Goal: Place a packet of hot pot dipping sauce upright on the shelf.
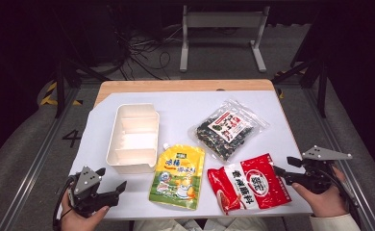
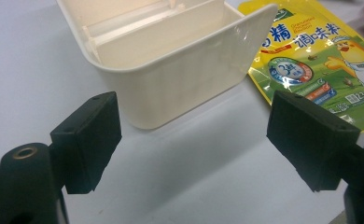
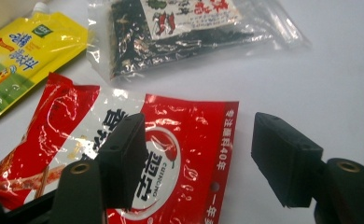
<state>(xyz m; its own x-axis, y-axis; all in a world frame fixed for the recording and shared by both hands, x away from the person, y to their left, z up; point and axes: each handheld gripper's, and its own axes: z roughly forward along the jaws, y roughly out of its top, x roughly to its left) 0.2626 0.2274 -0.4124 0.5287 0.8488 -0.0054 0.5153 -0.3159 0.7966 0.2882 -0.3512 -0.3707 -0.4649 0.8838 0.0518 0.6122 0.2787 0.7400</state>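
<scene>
High view: the red packet (image 1: 249,187) lies flat at the counter's (image 1: 185,108) near right, long axis slanting left to right, its right end just beside the right tongs (image 1: 278,174); the left tongs (image 1: 112,185) sit well apart, jaws wide and empty

Right gripper view: jaws gape, unclamped, straddling the packet's near edge

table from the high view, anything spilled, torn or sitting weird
Nothing stands out. The cream divided box sits upright and empty, and the yellow pouch, red packet and clear seaweed bag lie flat, sealed and apart, with no spill.
</scene>
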